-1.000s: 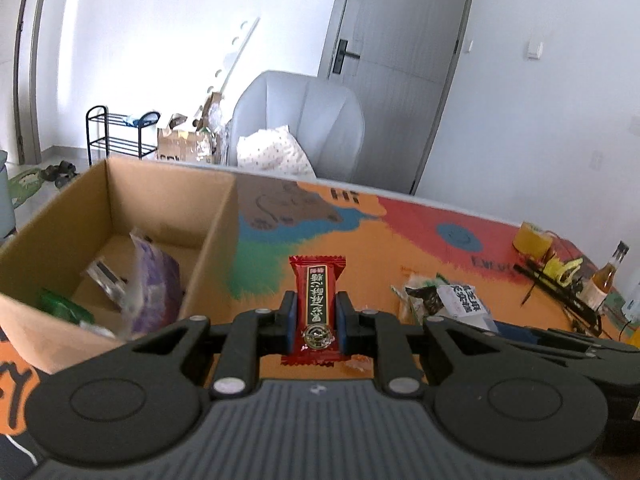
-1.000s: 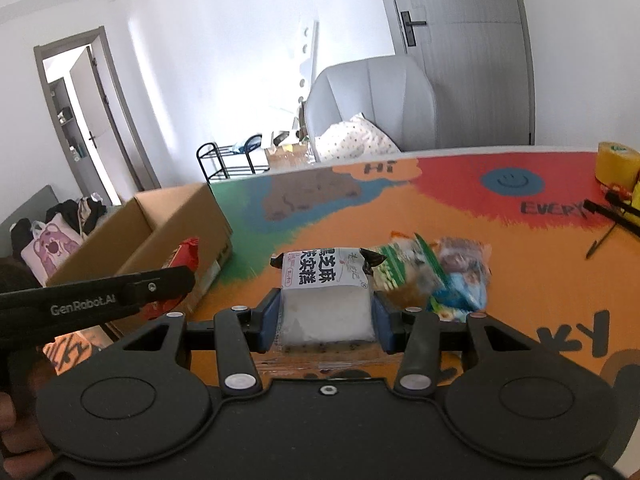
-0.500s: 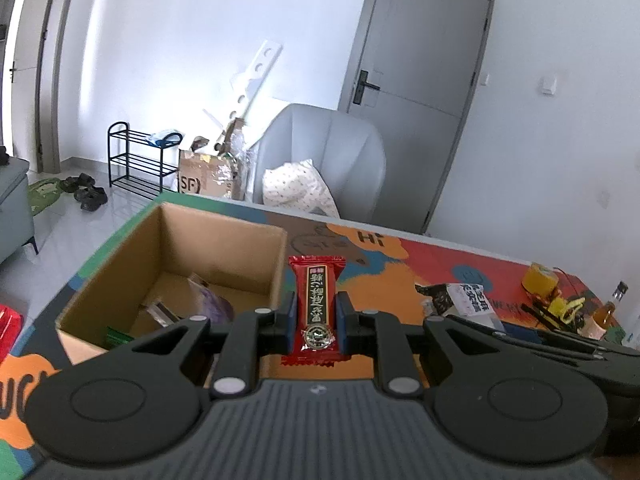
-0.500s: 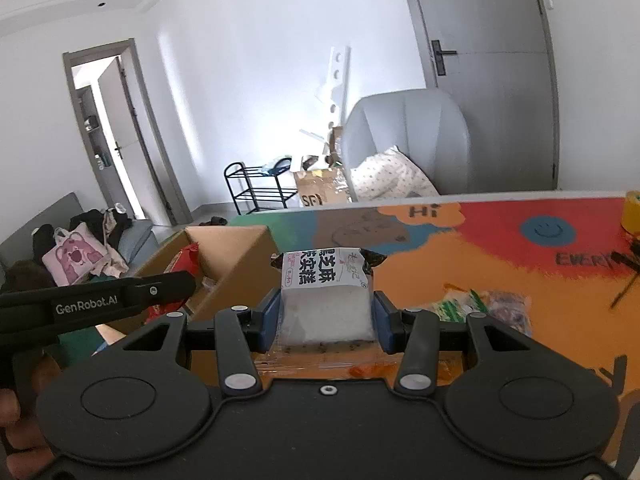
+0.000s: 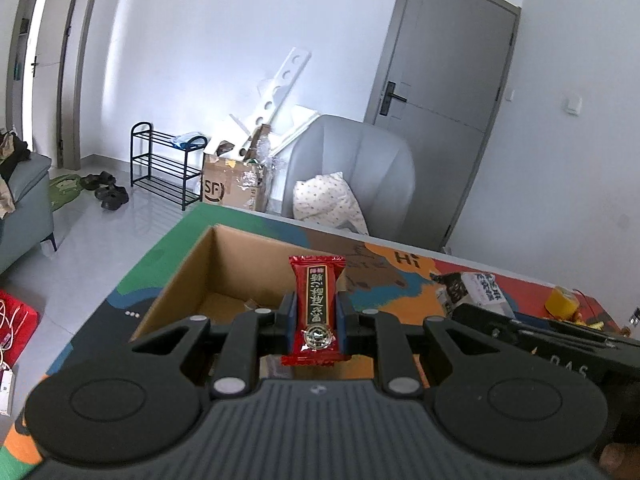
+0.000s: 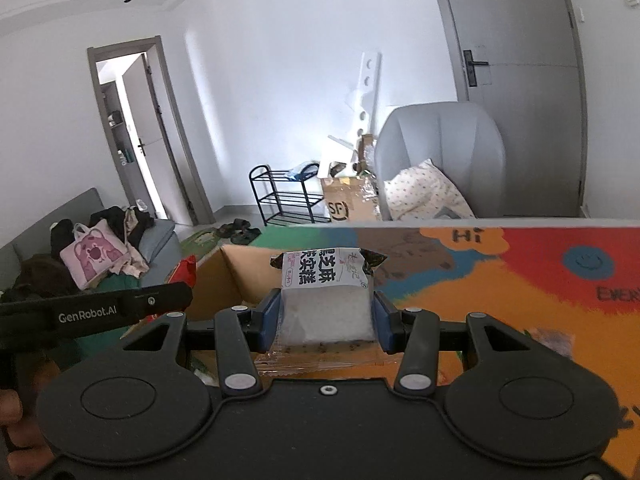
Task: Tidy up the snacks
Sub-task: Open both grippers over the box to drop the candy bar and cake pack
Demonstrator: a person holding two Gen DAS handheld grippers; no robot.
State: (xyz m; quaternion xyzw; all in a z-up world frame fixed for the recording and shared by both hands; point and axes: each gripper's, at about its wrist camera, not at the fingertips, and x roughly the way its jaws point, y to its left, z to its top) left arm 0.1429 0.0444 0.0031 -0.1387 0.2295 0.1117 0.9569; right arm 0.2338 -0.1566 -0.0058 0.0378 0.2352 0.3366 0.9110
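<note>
My left gripper (image 5: 316,316) is shut on a narrow red snack packet (image 5: 317,308) that stands upright between the pads. It hangs over the near right part of an open cardboard box (image 5: 224,268) on the colourful table mat. My right gripper (image 6: 326,316) is shut on a white cake packet (image 6: 326,300) with black print, just right of the same box (image 6: 240,276). In the left wrist view the white packet (image 5: 476,286) and the right tool show at the right. The left tool's black bar (image 6: 100,312) crosses the right wrist view's left side.
A yellow tape roll (image 5: 562,302) and small items lie at the table's far right. A few snack wrappers (image 6: 548,338) lie on the mat (image 6: 520,280) to the right. Beyond the table stand a grey armchair (image 5: 360,172), a shoe rack (image 5: 164,168) and a cardboard carton (image 5: 232,188).
Both grippers have risen and moved toward the box with their packets still held. The views tilted up, so the box now sits lower and smaller, and its contents are mostly hidden.
</note>
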